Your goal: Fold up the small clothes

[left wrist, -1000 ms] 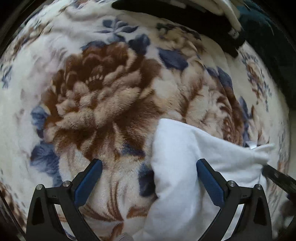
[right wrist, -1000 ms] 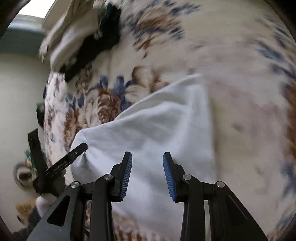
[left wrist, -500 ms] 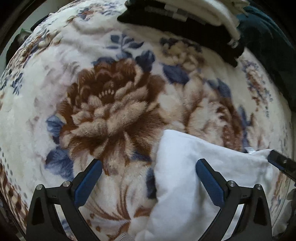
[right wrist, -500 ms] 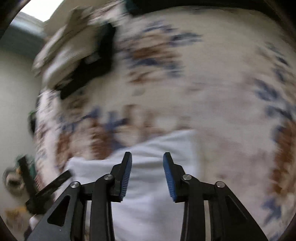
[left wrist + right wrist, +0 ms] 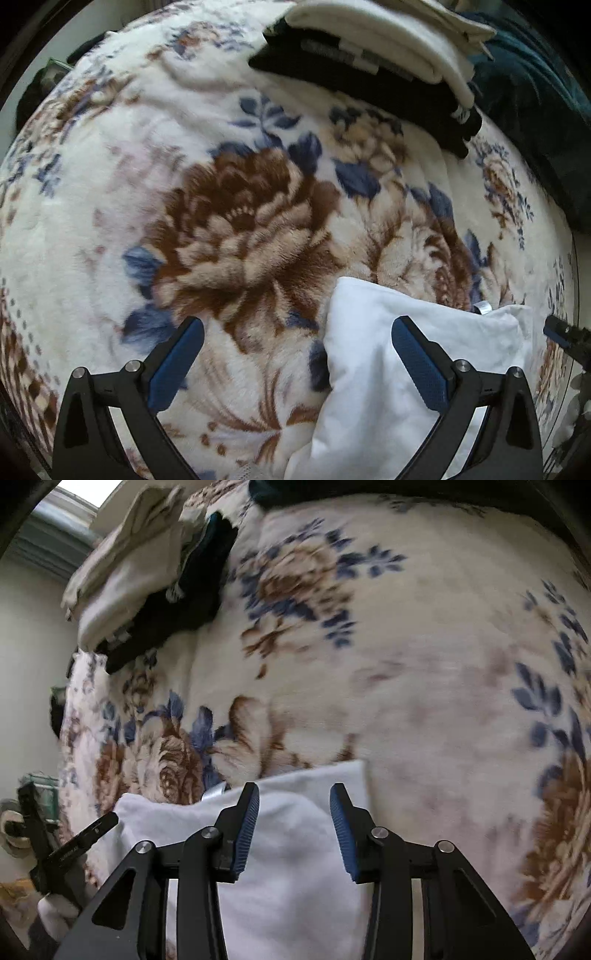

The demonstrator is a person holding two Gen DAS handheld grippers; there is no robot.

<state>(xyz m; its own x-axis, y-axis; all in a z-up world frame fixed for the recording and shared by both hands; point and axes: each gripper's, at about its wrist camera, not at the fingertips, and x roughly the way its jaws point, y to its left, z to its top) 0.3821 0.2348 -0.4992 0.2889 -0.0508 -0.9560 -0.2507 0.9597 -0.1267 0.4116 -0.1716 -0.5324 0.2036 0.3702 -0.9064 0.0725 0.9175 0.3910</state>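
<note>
A folded white garment (image 5: 373, 373) lies on the floral blanket, low and right in the left wrist view. My left gripper (image 5: 295, 354) is wide open and empty; its right finger hovers over the garment's left part. In the right wrist view the same garment (image 5: 291, 853) lies under my right gripper (image 5: 293, 823), which is partly open and empty above its far edge. A small tag (image 5: 214, 792) sticks out at that edge. The other gripper's tip (image 5: 88, 836) shows at the garment's left corner.
A stack of folded clothes, cream pieces on black ones (image 5: 373, 62), sits at the far edge of the blanket (image 5: 236, 229); it also shows upper left in the right wrist view (image 5: 147, 587). A dark teal cloth (image 5: 535, 110) lies right of it. The bed edge and a wall are at left (image 5: 26, 664).
Both grippers have pulled back and up from the white garment, so it sits lower and smaller in both views. The garment has stayed flat on the blanket. Jaw openings are unchanged.
</note>
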